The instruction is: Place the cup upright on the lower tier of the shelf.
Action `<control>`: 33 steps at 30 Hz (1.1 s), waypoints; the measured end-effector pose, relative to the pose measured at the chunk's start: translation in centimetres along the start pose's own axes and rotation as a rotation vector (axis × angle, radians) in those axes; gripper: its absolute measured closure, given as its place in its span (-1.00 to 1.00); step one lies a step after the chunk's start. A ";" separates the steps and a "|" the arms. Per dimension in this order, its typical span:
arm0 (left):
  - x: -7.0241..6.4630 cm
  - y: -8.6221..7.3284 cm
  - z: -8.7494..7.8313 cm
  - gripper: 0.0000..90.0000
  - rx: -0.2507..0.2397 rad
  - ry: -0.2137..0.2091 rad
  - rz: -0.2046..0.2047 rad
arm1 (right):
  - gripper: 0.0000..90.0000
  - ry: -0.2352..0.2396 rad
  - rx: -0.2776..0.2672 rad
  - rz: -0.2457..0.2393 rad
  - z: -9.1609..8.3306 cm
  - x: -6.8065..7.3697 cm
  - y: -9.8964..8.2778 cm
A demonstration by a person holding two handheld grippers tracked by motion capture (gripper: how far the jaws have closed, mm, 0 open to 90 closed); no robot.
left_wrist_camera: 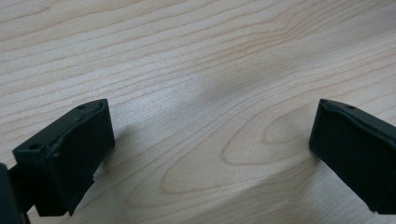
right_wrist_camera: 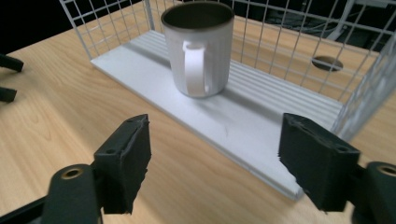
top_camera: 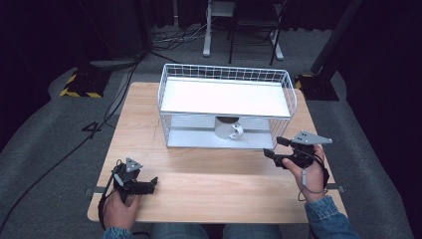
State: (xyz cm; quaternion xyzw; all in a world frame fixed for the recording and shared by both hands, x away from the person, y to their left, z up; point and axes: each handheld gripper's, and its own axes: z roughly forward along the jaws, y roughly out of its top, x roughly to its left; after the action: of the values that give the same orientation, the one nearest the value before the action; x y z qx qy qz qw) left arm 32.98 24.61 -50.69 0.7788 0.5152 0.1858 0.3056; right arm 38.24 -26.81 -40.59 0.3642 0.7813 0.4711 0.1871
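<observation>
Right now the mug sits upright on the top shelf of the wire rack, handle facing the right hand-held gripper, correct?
Not quite. The mug stands on the bottom shelf of the wire rack, under the top shelf, as the high view shows. The rest holds: it is upright, handle toward the open right hand-held gripper.

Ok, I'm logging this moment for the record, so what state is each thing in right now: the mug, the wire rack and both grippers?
Mug: upright on the rack's lower shelf, empty as far as its inside shows, handle facing the right gripper, not held.
Wire rack: standing on the table, top shelf bare.
Right gripper: open, nothing between its fingers, short of the mug.
Left gripper: open, nothing between its fingers, low over bare wood.
</observation>
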 end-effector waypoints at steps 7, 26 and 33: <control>0.0 0.2 0.2 -1.00 -0.001 0.006 -0.009 | -0.55 -0.018 0.036 0.017 -2.1 -0.4 -2.0; -0.1 0.4 0.4 -1.00 0.000 0.014 -0.014 | -0.64 -0.155 0.195 0.077 -3.4 -2.1 -9.5; -0.1 0.4 0.4 -1.00 0.000 0.014 -0.014 | -0.64 -0.195 0.228 0.083 -3.2 -2.3 -11.2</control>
State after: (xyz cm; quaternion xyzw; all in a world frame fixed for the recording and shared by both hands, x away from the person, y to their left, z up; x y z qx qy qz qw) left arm 33.47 24.31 -50.68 0.7740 0.5227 0.1893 0.3031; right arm 33.35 -33.68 -48.97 0.4593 0.7921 0.3489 0.1997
